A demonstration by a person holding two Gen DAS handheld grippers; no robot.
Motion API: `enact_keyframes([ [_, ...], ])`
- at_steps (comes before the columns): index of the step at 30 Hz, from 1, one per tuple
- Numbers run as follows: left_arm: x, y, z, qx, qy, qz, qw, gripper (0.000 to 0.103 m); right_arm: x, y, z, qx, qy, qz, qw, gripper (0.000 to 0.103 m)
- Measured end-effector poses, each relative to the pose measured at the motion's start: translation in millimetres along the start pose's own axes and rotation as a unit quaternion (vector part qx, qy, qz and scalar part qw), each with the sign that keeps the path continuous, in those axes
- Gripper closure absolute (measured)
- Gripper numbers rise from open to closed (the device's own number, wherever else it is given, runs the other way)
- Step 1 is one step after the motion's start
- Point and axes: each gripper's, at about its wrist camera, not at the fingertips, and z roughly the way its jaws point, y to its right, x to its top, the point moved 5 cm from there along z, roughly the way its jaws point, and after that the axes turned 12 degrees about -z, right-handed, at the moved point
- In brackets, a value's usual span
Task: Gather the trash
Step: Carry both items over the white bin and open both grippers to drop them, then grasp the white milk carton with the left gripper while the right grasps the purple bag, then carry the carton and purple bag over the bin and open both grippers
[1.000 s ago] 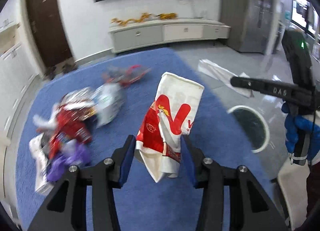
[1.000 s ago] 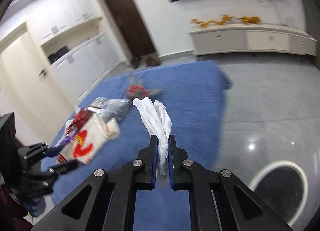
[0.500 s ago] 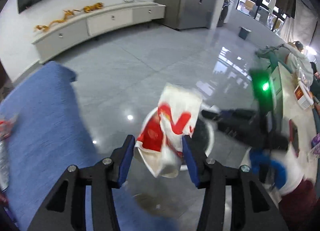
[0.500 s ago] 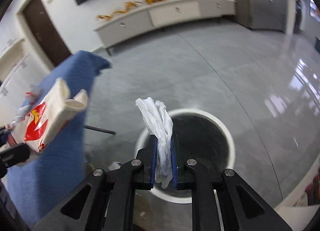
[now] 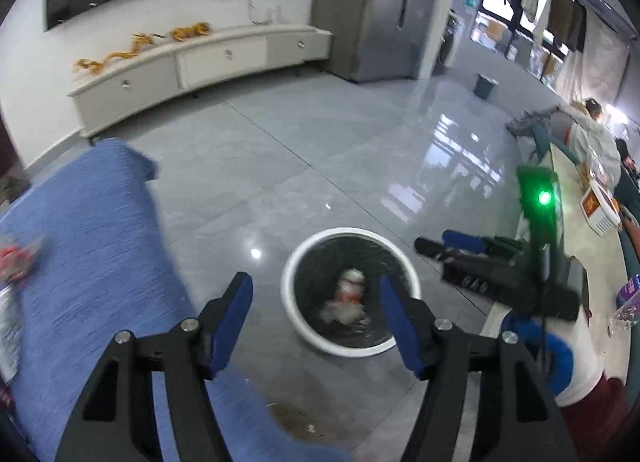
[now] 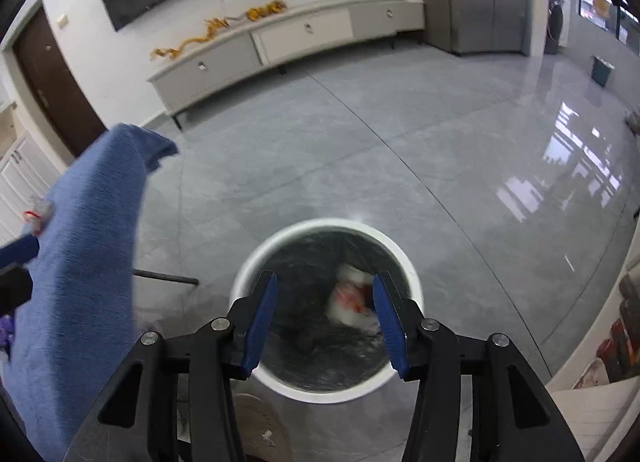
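Observation:
A round white bin with a black liner stands on the grey floor; its rim shows in the left wrist view [image 5: 297, 262] and in the right wrist view [image 6: 256, 254]. A red-and-white wrapper [image 5: 349, 294] lies inside it, blurred, and also shows in the right wrist view [image 6: 352, 296]. My left gripper [image 5: 316, 294] is open and empty above the bin. My right gripper [image 6: 325, 298] is open and empty right over the bin; it also shows from the left wrist view [image 5: 444, 248]. More trash [image 5: 16, 262] lies on the blue cloth [image 5: 88, 242].
The blue cloth-covered surface [image 6: 84, 262] lies to the left of the bin. A long white low cabinet [image 6: 280, 41] runs along the far wall. A counter [image 5: 576, 221] with boxes is at the right. A brown round pad [image 6: 260, 422] lies on the floor near the bin.
Both grippers have opened over the bin. The red-and-white wrapper has left my left gripper and now lies in the bin; the white bag is gone from my right gripper.

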Motion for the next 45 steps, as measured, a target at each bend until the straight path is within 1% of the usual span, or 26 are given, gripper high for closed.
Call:
enact_keyframes([
  [2, -7.5, -25.1, -28.2, 0.015, 0.019, -0.009, 0.9997, 0.039, 10.2, -16.8, -9.8, 0.013, 0.013, -0.016, 1.0, 0.054],
  [6, -29.2, -91.6, -86.5, 0.056, 0.056, -0.04, 0.996, 0.039, 33.6, -84.6, -32.8, 0.056, 0.04, -0.071, 0.995, 0.054],
  [8, -46.0, -133.1, -120.6, 0.087, 0.078, -0.059, 0.9914, 0.039, 41.9, -125.4, -41.3, 0.083, 0.049, -0.099, 0.99, 0.054],
  [9, -56.4, -155.6, -135.9, 0.104, 0.086, -0.071, 0.9883, 0.039, 46.0, -152.4, -46.6, 0.105, 0.053, -0.115, 0.986, 0.054],
  [10, -63.9, -173.8, -145.8, 0.118, 0.091, -0.081, 0.9856, 0.039, 47.5, -170.5, -50.0, 0.121, 0.055, -0.126, 0.983, 0.054],
  [11, -75.2, -197.3, -161.0, 0.137, 0.098, -0.096, 0.9811, 0.039, 49.0, -195.1, -53.5, 0.141, 0.056, -0.14, 0.978, 0.054],
  [12, -84.7, -212.3, -171.1, 0.151, 0.101, -0.106, 0.9777, 0.039, 49.3, -213.1, -55.8, 0.154, 0.056, -0.152, 0.975, 0.054],
  [14, -107.6, -253.8, -193.8, 0.187, 0.109, -0.131, 0.9675, 0.039, 46.9, -261.1, -59.1, 0.191, 0.053, -0.184, 0.963, 0.054],
  [15, -120.9, -277.8, -205.2, 0.209, 0.11, -0.148, 0.9603, 0.038, 43.0, -286.8, -61.0, 0.211, 0.049, -0.201, 0.955, 0.054],
  [17, -138.1, -310.2, -215.3, 0.237, 0.111, -0.167, 0.9507, 0.033, 35.0, -331.1, -62.4, 0.242, 0.04, -0.233, 0.941, 0.054],
  [19, -156.2, -340.9, -222.7, 0.265, 0.11, -0.184, 0.9402, 0.032, 23.2, -381.4, -57.1, 0.263, 0.023, -0.271, 0.926, 0.051],
  [21, -170.2, -354.4, -221.7, 0.278, 0.106, -0.192, 0.9352, 0.029, 10.7, -422.8, -50.6, 0.281, 0.007, -0.303, 0.91, 0.048],
  [22, -175.6, -359.3, -218.4, 0.279, 0.101, -0.198, 0.9343, 0.029, 4.2, -441.5, -46.1, 0.288, -0.002, -0.318, 0.903, 0.047],
  [25, -188.0, -372.2, -211.3, 0.273, 0.091, -0.206, 0.9353, 0.029, -12.7, -479.2, -35.1, 0.303, -0.024, -0.349, 0.886, 0.044],
  [29, -188.5, -379.7, -199.2, 0.263, 0.086, -0.212, 0.9372, 0.028, -19.0, -515.6, -21.5, 0.316, -0.039, -0.371, 0.872, 0.043],
  [32, -184.8, -382.8, -192.6, 0.263, 0.08, -0.226, 0.9345, 0.028, -20.3, -534.0, -10.6, 0.322, -0.053, -0.379, 0.866, 0.043],
  [33, -184.1, -384.9, -190.3, 0.262, 0.078, -0.232, 0.9337, 0.03, -21.1, -541.7, -8.1, 0.329, -0.06, -0.377, 0.864, 0.045],
  [34, -184.2, -386.9, -189.1, 0.256, 0.075, -0.241, 0.9331, 0.036, -21.8, -547.7, -4.4, 0.335, -0.068, -0.374, 0.862, 0.054],
  [35, -186.6, -390.0, -188.9, 0.246, 0.073, -0.25, 0.9336, 0.054, -22.1, -549.9, -1.0, 0.339, -0.073, -0.373, 0.861, 0.063],
  [36, -188.1, -391.1, -188.6, 0.238, 0.069, -0.257, 0.934, 0.054, -22.7, -551.4, 1.2, 0.343, -0.075, -0.373, 0.859, 0.067],
  [38, -190.5, -391.1, -194.6, 0.24, 0.078, -0.262, 0.9316, 0.054, -23.6, -550.8, -0.4, 0.355, -0.073, -0.371, 0.855, 0.07],
  [41, -193.1, -381.1, -203.0, 0.245, 0.085, -0.249, 0.9333, 0.054, -26.8, -537.6, -12.3, 0.365, -0.064, -0.373, 0.851, 0.072],
  [45, -191.3, -360.1, -221.4, 0.244, 0.103, -0.24, 0.934, 0.055, -27.4, -506.2, -30.6, 0.373, -0.05, -0.357, 0.855, 0.072],
])
